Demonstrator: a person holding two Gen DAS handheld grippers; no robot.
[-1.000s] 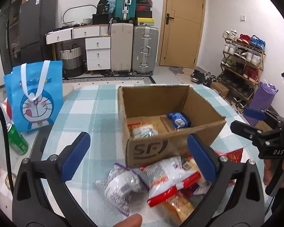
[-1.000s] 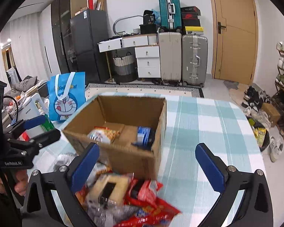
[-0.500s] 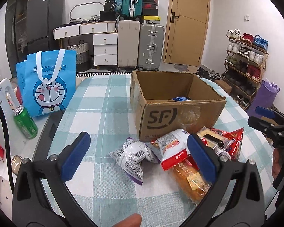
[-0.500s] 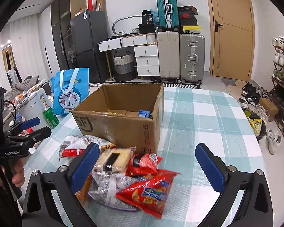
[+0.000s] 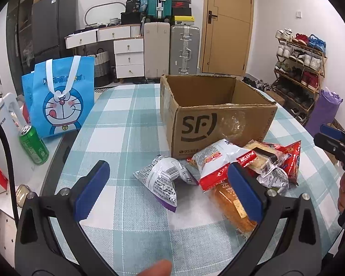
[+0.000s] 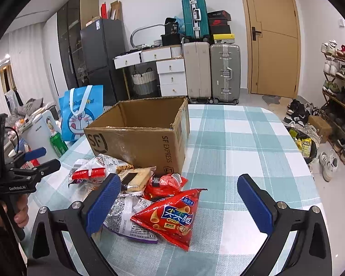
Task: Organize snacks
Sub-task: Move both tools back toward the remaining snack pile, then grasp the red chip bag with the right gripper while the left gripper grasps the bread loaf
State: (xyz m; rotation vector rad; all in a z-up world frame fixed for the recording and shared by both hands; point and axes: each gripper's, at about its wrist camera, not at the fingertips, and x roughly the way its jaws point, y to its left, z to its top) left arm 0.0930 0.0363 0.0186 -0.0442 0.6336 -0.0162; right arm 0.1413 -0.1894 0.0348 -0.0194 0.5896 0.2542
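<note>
Both hand-held grippers — left [image 5: 166, 189], right [image 6: 178, 201] — gape wide, empty, above snack packets [image 6: 168, 216] beside cardboard box [image 6: 138, 140] on table [image 6: 237, 142].

The box [image 6: 138, 138] stood open at the top, with nothing over its mouth. Snack packets [image 6: 149, 197] lay heaped against its near wall, blocking a low approach there. The cloth [image 6: 237, 142] to the box's right lay bare. To its left, a bag [image 5: 59, 101] and a can [image 5: 33, 143] stood near the table edge.
</note>
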